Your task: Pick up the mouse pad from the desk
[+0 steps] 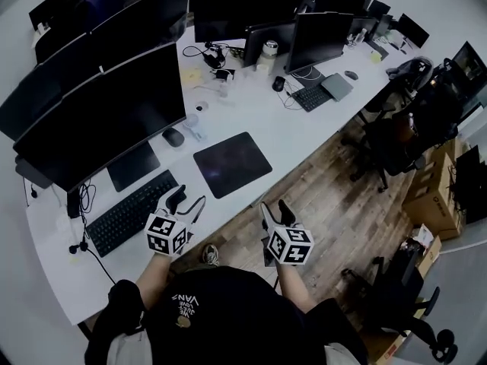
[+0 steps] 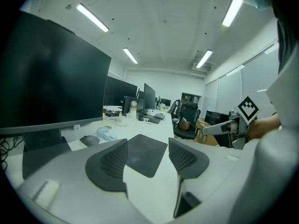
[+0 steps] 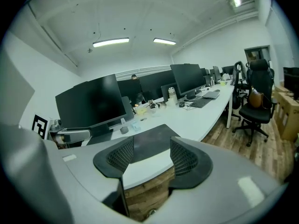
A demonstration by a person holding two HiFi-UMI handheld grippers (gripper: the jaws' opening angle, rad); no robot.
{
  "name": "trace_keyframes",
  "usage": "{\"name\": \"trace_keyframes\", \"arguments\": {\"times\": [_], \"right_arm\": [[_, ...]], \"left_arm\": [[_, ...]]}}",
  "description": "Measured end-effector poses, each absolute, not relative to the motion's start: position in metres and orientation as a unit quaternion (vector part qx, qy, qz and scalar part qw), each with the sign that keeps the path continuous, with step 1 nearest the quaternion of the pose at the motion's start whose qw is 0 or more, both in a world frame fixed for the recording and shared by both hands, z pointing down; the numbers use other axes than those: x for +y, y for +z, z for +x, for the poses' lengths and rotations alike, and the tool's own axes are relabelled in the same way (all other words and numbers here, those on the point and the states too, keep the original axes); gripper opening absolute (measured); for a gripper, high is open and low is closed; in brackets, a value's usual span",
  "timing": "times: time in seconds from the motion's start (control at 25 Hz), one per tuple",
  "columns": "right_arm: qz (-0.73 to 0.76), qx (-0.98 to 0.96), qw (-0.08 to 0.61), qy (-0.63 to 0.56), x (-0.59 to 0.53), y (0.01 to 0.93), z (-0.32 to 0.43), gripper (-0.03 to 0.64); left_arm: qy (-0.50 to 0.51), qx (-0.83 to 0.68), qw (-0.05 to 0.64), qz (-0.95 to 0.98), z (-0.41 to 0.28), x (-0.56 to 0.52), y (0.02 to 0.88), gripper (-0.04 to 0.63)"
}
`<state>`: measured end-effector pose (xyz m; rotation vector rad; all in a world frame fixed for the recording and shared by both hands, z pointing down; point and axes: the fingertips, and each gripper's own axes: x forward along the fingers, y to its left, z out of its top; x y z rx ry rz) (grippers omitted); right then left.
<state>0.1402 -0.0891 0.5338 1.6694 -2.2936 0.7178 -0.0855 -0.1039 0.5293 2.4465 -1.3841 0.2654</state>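
The mouse pad [image 1: 233, 163], a dark, roughly square sheet, is lying flat on the white tabletop [image 1: 281, 120] close to its front edge, with nothing resting on it and neither gripper touching it. Just behind its left corner a grey mouse [image 1: 173, 137] is sitting in front of a wide dark monitor [image 1: 99, 120], and to the pad's left a black keyboard [image 1: 131, 211] is lying at an angle near the same edge. The left gripper [image 1: 186, 202] is hovering over the tabletop's front edge, just beside the keyboard's right end and short of the pad; its jaws are standing wide apart with nothing between the pads, and in the left gripper view the pad is showing through the gap, farther along the tabletop. The right gripper [image 1: 275, 213] is hanging off the tabletop, above the wooden floor [image 1: 335, 196], pointing toward the pad's near corner; its jaws are likewise standing wide and gripping nothing, and the right gripper view is showing the pad beyond them. The two grippers are well apart from each other, one to each side of the pad's near edge. Farther along the tabletop more monitors and a second keyboard [image 1: 310, 96] are standing, and a black office chair [image 1: 388, 139] is sitting on the floor to the right.
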Motion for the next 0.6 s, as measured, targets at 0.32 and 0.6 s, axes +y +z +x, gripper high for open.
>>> {"name": "trace_keyframes", "arguments": {"times": [0.32,0.6], "right_arm": [[0.588,-0.753,0.116,0.271,-0.132,0.557,0.132,0.235],[0.579,-0.753,0.136,0.283,-0.17,0.579,0.148,0.235]], "left_arm": [[0.112,-0.473,0.187,0.853,-0.104,-0.161,0.559,0.261],[0.128,-0.492,0.204,0.836,-0.093,-0.196,0.582,0.265]]}}
